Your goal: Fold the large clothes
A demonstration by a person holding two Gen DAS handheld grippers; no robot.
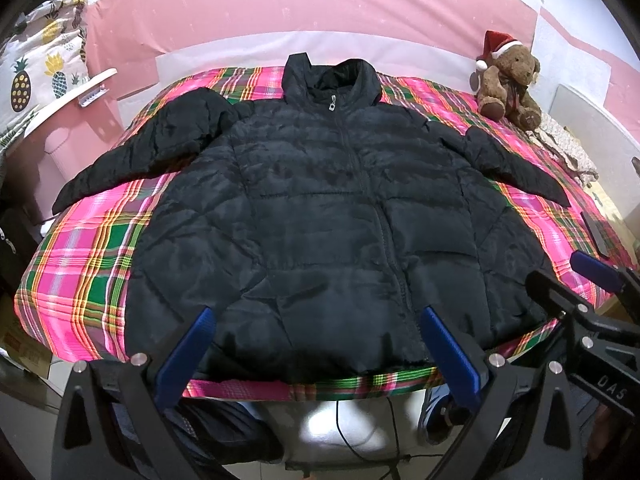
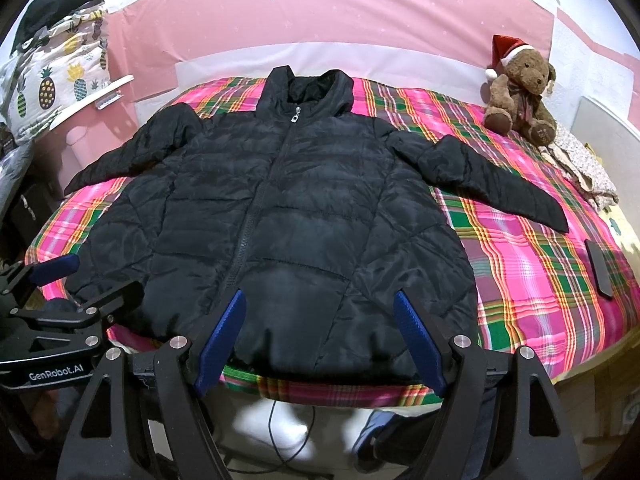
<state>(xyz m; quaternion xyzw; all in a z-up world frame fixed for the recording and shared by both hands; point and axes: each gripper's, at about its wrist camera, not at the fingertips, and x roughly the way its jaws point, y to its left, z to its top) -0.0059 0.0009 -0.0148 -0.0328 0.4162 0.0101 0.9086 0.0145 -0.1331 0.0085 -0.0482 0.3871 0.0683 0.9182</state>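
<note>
- The black puffer jacket [image 1: 320, 208] fills the middle of both frames, lying flat and zipped up on the plaid bedspread [image 1: 88, 248], collar toward the top of the picture, hem at the lower edge nearest the cameras.
- Both sleeves are spread wide, one toward upper left, one toward the right; no fold is in yet, so by my read the task is at its very start, with sleeves and body all left to do.
- The left gripper [image 1: 320, 350] hangs at the bottom centre of its view, blue fingers spread wide apart, nothing between them, just short of the hem.
- The right gripper [image 2: 320, 338] sits likewise at the bottom of its frame, jaws wide and empty; whether either one touches the fabric, I cannot tell.
- A teddy bear [image 2: 520, 88] in a Santa hat sits in the upper right, and a dark flat object [image 2: 599, 270] lies at the right edge; what it is I cannot make out.
- The jacket's back is hidden, and the fisheye rim bends the bed edges.
</note>
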